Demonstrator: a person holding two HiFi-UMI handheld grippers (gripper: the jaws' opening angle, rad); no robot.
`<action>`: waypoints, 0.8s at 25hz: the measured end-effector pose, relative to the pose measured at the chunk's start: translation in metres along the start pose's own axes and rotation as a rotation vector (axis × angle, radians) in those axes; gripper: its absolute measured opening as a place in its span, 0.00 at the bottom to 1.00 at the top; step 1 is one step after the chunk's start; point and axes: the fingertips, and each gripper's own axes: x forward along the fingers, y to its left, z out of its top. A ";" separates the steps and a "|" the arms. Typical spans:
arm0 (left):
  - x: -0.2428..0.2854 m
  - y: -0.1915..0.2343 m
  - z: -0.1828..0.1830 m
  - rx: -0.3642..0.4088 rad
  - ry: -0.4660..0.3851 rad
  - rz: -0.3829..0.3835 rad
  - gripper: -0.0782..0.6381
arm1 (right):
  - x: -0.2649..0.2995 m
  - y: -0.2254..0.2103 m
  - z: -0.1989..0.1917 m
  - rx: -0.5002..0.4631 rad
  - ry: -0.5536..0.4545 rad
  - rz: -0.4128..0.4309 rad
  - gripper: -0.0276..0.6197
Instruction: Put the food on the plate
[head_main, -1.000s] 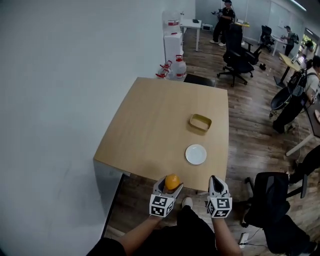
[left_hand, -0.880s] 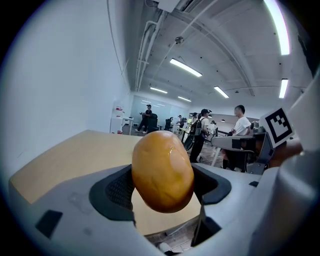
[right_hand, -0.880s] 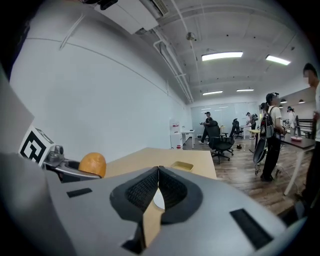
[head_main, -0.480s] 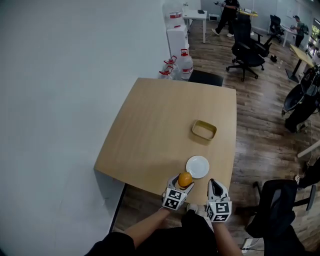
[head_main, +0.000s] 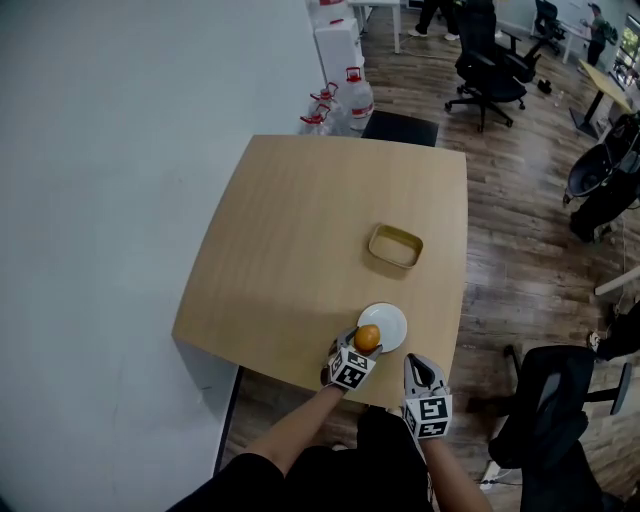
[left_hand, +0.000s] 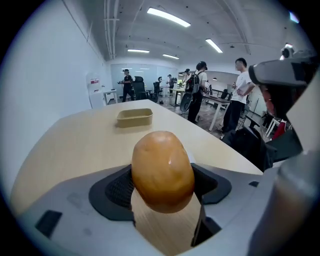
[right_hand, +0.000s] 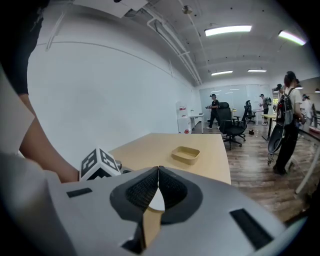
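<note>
— Food (head_main: 367, 338)?
— Clenched in left tongs (head_main: 361, 346), held over the plate (head_main: 392, 318) at its seven-o'clock rim, seemingly ready for setting down.
— Right tongs (head_main: 421, 368)?
— Closed on nothing, parked at five o'clock by the worktop (head_main: 300, 230) edge, likely to keep clear.

Nothing legible from my end, honestly. The closest thing to print is the black-and-white square patterns on the marker cubes at the bottom of the head view, one on my left gripper (head_main: 365, 343) and one on my right gripper (head_main: 417, 363). They're blocky codes, no letters or digits. The left cube (right_hand: 100, 163) shows again at the lower left of the right gripper view, same deal. The white dispenser (right_hand: 182, 118) left of centre there has a red patch on it, way too small to read.
</note>
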 end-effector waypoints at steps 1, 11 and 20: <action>0.007 0.000 -0.001 0.004 0.016 -0.001 0.57 | 0.001 -0.002 -0.004 0.000 0.010 0.004 0.14; 0.053 0.000 -0.007 0.078 0.111 -0.045 0.57 | 0.010 -0.012 -0.021 0.027 0.043 0.034 0.14; 0.060 -0.001 -0.004 0.036 0.105 -0.073 0.58 | 0.010 -0.031 -0.018 0.034 0.031 0.013 0.14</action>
